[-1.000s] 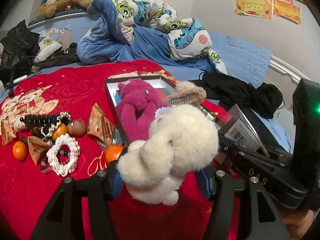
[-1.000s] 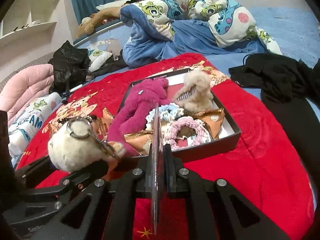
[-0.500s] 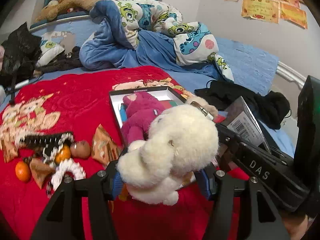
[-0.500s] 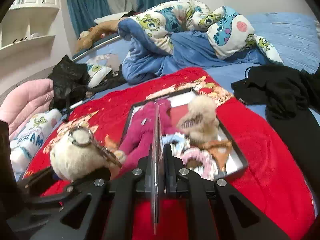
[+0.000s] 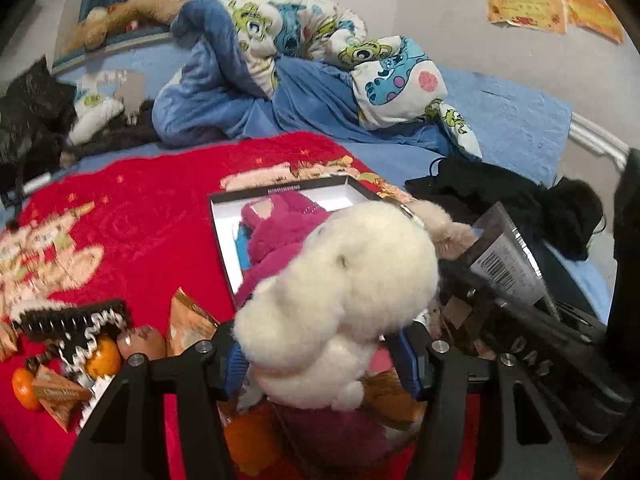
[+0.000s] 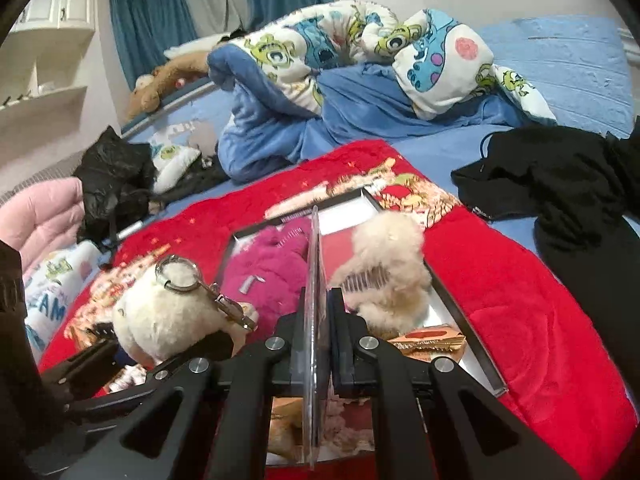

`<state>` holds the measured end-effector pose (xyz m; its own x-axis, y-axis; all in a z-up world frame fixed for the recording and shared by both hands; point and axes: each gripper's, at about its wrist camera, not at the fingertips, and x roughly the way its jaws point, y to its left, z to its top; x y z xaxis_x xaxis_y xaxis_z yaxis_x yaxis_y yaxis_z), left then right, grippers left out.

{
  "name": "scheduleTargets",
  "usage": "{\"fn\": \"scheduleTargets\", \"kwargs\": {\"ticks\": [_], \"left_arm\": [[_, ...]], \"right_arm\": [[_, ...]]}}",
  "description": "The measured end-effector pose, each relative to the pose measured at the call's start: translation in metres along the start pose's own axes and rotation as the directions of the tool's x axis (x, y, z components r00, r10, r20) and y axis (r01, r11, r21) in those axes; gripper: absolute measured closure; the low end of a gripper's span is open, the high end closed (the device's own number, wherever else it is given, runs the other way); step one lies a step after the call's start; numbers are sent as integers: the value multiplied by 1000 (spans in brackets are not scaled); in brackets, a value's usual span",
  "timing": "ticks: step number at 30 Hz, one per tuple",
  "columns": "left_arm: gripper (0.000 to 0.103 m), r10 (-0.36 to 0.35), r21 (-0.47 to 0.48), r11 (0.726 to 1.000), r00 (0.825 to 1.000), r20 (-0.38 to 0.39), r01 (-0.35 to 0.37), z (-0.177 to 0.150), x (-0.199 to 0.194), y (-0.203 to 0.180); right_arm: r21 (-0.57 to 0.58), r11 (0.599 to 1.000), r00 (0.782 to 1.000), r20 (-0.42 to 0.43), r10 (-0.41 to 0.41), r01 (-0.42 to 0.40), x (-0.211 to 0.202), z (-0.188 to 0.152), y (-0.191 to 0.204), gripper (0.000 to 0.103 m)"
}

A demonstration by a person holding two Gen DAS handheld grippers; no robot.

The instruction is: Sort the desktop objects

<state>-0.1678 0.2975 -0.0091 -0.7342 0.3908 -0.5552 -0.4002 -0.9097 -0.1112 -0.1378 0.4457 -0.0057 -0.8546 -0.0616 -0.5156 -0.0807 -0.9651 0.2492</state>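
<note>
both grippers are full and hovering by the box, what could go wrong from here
1. The box already holds a pink plush and a beige fluffy clip, so the white plush in the left gripper may land on top and roll out.
2. The right gripper pinches a thin clear card by its edge; it could slip or twist.
3. The grippers are close together and could bump.

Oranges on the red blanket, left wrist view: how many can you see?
2, maybe more hidden: one orange by the left edge, another orange beside the black comb. An orange blur under the plush may be a third.
</note>
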Motion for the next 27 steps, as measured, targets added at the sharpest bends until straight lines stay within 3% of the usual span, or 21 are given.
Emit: {"fn": "scheduleTargets", "kwargs": {"ticks": [8,11,27], "left_arm": [[42,7,0,1000,1000,-5,-7,-9,26,-1],[42,11,6,1000,1000,5,-11,-9,24,-2],[42,-8,-23,1000,1000,-1,8,-9,19,4]], "right_arm": [[-7,998,993,-97,-66,66,32,-21,-14,93],[24,999,996,-82,-39,41,28,-20,-19,93],[-10,998,995,-78,-59,59,24,-22,-11,92]]}}
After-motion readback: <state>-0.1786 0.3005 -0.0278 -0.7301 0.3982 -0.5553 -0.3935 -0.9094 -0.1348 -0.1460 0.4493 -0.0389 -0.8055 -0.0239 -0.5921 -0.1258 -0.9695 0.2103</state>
